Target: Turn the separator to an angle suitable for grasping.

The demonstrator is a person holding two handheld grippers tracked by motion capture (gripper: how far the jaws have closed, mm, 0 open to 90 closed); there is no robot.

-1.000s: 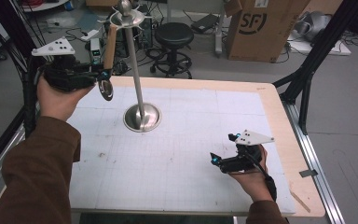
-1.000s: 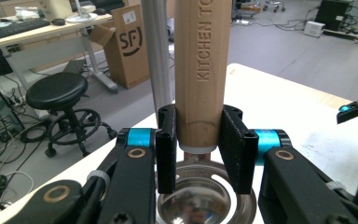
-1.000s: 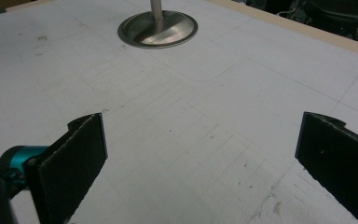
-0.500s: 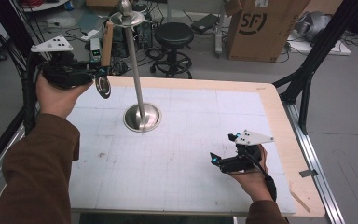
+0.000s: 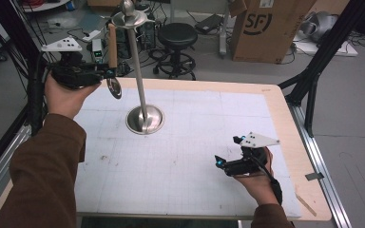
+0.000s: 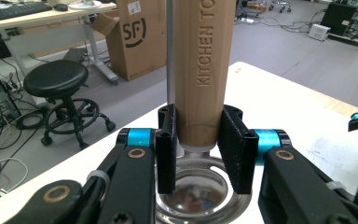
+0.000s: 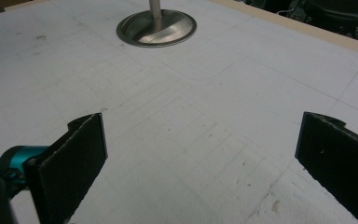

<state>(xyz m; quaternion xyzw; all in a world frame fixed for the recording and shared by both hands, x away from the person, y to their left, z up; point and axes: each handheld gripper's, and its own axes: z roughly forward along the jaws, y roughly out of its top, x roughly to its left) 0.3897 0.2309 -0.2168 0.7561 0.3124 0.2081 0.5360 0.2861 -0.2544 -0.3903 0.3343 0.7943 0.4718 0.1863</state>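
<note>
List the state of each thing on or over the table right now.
Left hand-held gripper: shut on the wooden handle.
Ladle: held upright by its wooden handle, bowl down, beside the stand's pole.
Stand: upright on the table.
Right hand-held gripper: open, empty, low over the table.

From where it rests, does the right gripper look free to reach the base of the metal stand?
Probably yes. The right gripper rests low with its jaws open, pointing across bare table toward the stand's round base; nothing lies between them.

"KITCHEN TO" — wooden handle [image 6: 204, 70], "SF" — cardboard box [image 6: 137, 32]
</note>
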